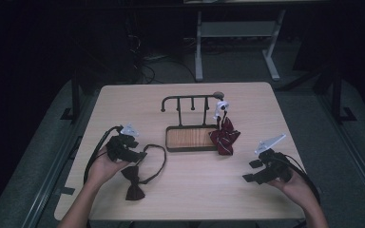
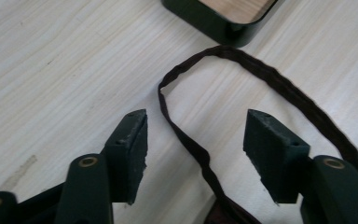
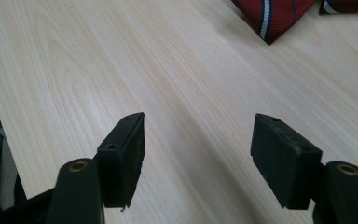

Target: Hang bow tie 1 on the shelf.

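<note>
While your left tongs (image 2: 196, 140) stand apart over the counter (image 1: 247, 102), the thin strap (image 2: 186, 140) of the dark bow tie (image 1: 134, 183) runs between the pads without touching either. Its loop reaches toward the corner of the wooden tray (image 2: 219, 23). Your right tongs (image 3: 198, 154) stand wide with nothing between them, near the striped red tie (image 1: 224, 135) hanging from the rack (image 1: 190, 102).
</note>
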